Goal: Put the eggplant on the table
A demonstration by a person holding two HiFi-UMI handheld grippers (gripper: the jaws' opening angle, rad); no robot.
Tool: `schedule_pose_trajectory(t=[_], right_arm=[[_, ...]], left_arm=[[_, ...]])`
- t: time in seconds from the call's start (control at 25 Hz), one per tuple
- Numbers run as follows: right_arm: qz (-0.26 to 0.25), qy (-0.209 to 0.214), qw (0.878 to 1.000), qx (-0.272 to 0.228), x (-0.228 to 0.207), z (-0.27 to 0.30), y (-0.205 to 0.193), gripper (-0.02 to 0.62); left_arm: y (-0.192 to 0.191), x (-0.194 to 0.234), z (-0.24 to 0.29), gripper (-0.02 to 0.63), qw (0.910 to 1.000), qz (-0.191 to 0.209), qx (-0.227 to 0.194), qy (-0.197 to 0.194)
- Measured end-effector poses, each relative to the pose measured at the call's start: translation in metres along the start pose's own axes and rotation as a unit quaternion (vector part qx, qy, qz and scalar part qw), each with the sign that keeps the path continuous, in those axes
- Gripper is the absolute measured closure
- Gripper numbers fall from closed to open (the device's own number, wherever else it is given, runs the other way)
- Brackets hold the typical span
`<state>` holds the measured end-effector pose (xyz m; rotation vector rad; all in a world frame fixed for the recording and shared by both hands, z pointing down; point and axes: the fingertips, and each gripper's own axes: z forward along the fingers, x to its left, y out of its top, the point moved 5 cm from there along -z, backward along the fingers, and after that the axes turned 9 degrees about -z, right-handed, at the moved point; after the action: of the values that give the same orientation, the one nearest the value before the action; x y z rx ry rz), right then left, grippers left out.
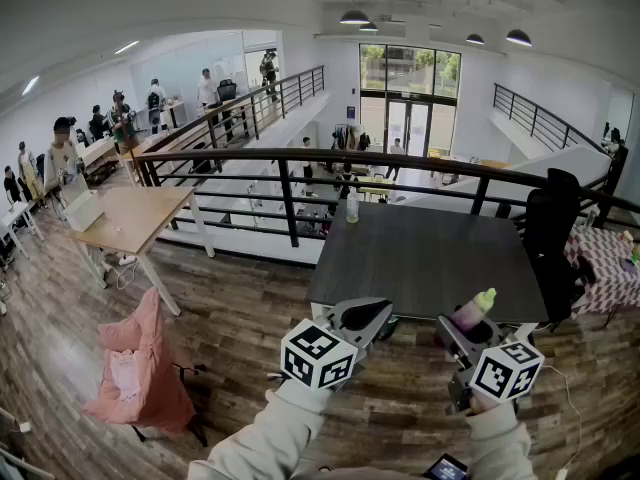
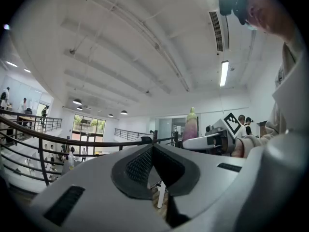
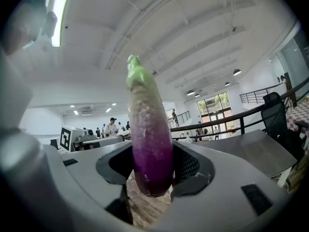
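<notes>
A purple eggplant with a pale green tip stands upright between the jaws of my right gripper, whose pads press on its lower part. In the head view the eggplant and right gripper hover just off the near right corner of the dark grey table. My left gripper is at the table's near edge, to the left of the right one. Its jaws are shut with nothing between them. The left gripper view also catches the eggplant to its right.
A clear bottle stands at the table's far left edge. A black chair is by the table's right side and a black railing runs behind. A light wooden table and a pink cloth stand at left.
</notes>
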<state>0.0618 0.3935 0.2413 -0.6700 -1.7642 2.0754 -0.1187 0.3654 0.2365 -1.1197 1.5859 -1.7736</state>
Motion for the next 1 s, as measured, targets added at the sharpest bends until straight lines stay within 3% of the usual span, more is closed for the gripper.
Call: schedule_pose_trajectory(t=[0.28,1.0], right_arm=[[-0.002,-0.010,1.000,-0.001,-0.003,-0.001,0.001,0.373],[0.046,0.015,0.999,-0.023,-0.021,-0.024,-0.026,0.373]], left_arm=[[-0.001,-0.002,0.006,0.604,1.0000,0.000,0.006,-0.006],[-0.029,-0.022,0.018,0.604,0.9993,-0.011,0.037,-0.005]])
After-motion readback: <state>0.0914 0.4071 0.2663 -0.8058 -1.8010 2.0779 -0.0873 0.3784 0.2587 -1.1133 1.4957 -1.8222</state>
